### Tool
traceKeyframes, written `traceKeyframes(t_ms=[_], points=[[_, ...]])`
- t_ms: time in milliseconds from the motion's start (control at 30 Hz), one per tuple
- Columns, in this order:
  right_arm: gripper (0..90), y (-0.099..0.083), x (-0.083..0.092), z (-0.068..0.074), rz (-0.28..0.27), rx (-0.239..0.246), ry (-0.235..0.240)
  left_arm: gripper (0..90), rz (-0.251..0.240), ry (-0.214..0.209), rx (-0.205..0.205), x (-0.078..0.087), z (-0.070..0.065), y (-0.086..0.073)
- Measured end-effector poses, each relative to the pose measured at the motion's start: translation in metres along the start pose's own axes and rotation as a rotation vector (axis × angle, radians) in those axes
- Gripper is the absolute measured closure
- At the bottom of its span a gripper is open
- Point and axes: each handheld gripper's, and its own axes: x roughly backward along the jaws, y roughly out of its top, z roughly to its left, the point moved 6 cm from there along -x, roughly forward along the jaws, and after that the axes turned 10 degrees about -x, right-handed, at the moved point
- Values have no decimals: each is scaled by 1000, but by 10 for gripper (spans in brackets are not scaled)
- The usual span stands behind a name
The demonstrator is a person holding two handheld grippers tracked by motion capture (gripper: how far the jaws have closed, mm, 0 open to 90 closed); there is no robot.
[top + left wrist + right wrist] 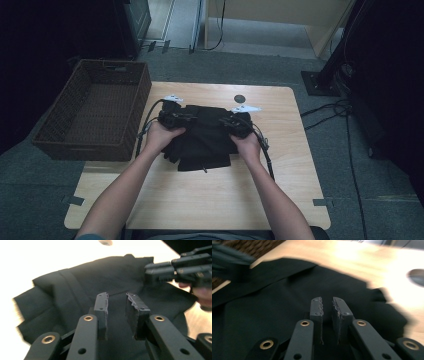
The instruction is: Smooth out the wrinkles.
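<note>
Both grippers are sitting over the black garment (204, 137) mid-table, left gripper (186, 119) at its left edge, right gripper (226, 122) at its right. From their own cameras I see daylight between the pads on each: left gripper's jaws a bit apart, right gripper's nearly together, no cloth pinched in either. Looks to me like I'm between folds. Next I'd need to pick an edge and clamp it. Wicker basket (52, 125) waits off to the left.
</note>
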Motion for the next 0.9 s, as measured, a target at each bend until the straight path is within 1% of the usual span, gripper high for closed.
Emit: traceKeyframes(t_ms=[67,100,133,167,233,267,300,333,400,433,467,500,533,567,600,633,700,767,800,833,867,900], points=[[788,-10,-10,6,36,23,-5,722,56,22,-6,-13,5,-9],[784,-15,-14,6,53,44,-19,721,80,40,-8,-16,8,-14],[780,-20,-18,5,68,56,-34,718,96,59,-9,-17,12,-19],[778,-25,-21,4,83,58,-40,718,102,76,-7,-17,15,-24],[779,-30,-23,-1,75,63,-46,719,121,116,0,-15,25,-34],[783,-31,-23,-3,70,66,-47,718,120,132,20,-12,30,-39],[785,-32,-22,-5,66,65,-53,716,115,137,47,-8,36,-43],[786,-32,-21,-7,66,65,-56,704,111,153,69,-4,42,-47],[785,-32,-19,-10,68,79,-70,697,106,180,99,5,52,-54],[784,-33,-17,-12,70,85,-78,698,113,195,111,8,57,-58],[779,-33,-15,-14,68,90,-87,697,116,202,119,11,59,-60],[775,-33,-13,-16,70,85,-89,698,104,192,132,14,60,-61],[770,-33,-11,-18,74,71,-84,698,88,184,142,17,60,-59],[763,-33,-9,-20,76,61,-74,698,65,180,142,19,59,-55],[758,-31,-8,-20,73,60,-75,698,46,175,133,22,57,-50],[753,-28,-6,-20,63,70,-76,698,35,172,122,24,55,-45],[730,-21,-4,-19,44,76,-75,683,10,153,105,26,51,-33],[695,-12,-3,-18,23,78,-71,661,2,143,84,24,49,-20],[675,-7,-4,-19,7,79,-70,644,-7,143,79,23,48,-16],[669,-5,-4,-19,2,67,-67,636,-4,141,69,22,49,-12],[657,-1,-5,-22,-11,67,-65,616,-1,138,67,19,51,-8],[644,3,-6,-25,-16,56,-63,593,-3,133,72,17,52,-4]])
